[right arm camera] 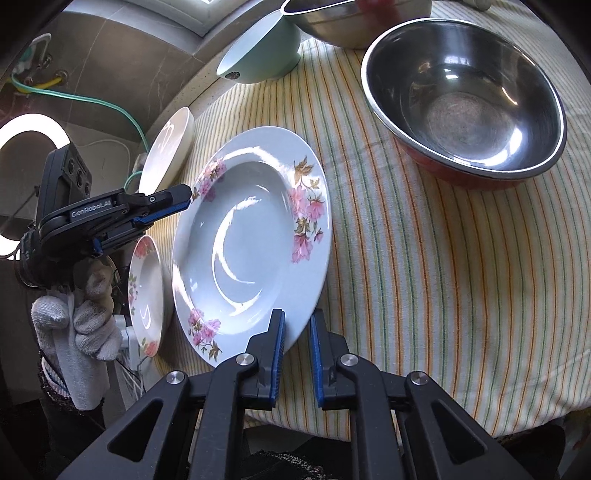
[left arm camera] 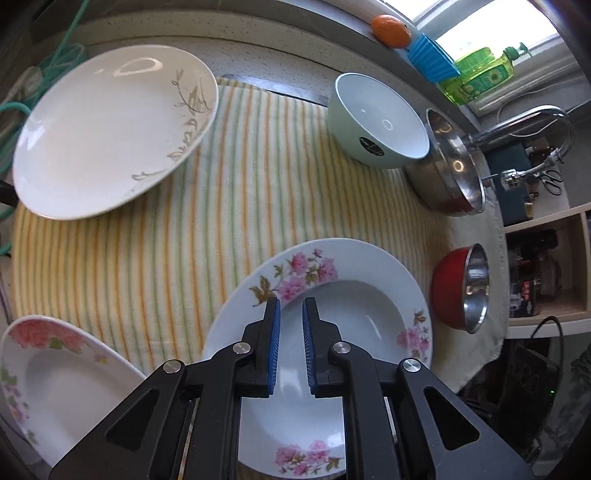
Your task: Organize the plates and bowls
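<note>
A deep white plate with pink flowers (left arm camera: pixel 369 314) (right arm camera: pixel 243 236) lies on the striped cloth (left arm camera: pixel 184 240) near the table's front edge. My left gripper (left arm camera: pixel 291 306) (right arm camera: pixel 186 195) hovers at its far-left rim, shut and empty. My right gripper (right arm camera: pixel 295 317) is shut on the plate's near rim, which shows in the narrow gap at the tips. A second floral plate (left arm camera: pixel 55 369) (right arm camera: pixel 146 291) and a white plate with grey leaves (left arm camera: pixel 110 129) (right arm camera: pixel 168 147) sit to the left. A mint bowl (left arm camera: pixel 380 118) (right arm camera: pixel 258 48) stands at the back.
A red bowl with a steel inside (left arm camera: pixel 461 288) (right arm camera: pixel 465 96) stands right of the floral plate, and a larger steel bowl (left arm camera: pixel 443 166) (right arm camera: pixel 332 22) behind it. A gloved hand (right arm camera: pixel 85 314) holds the left gripper. An orange (left arm camera: pixel 391 31), a soap bottle (left arm camera: pixel 480 70) and a faucet (left arm camera: pixel 535 118) line the back.
</note>
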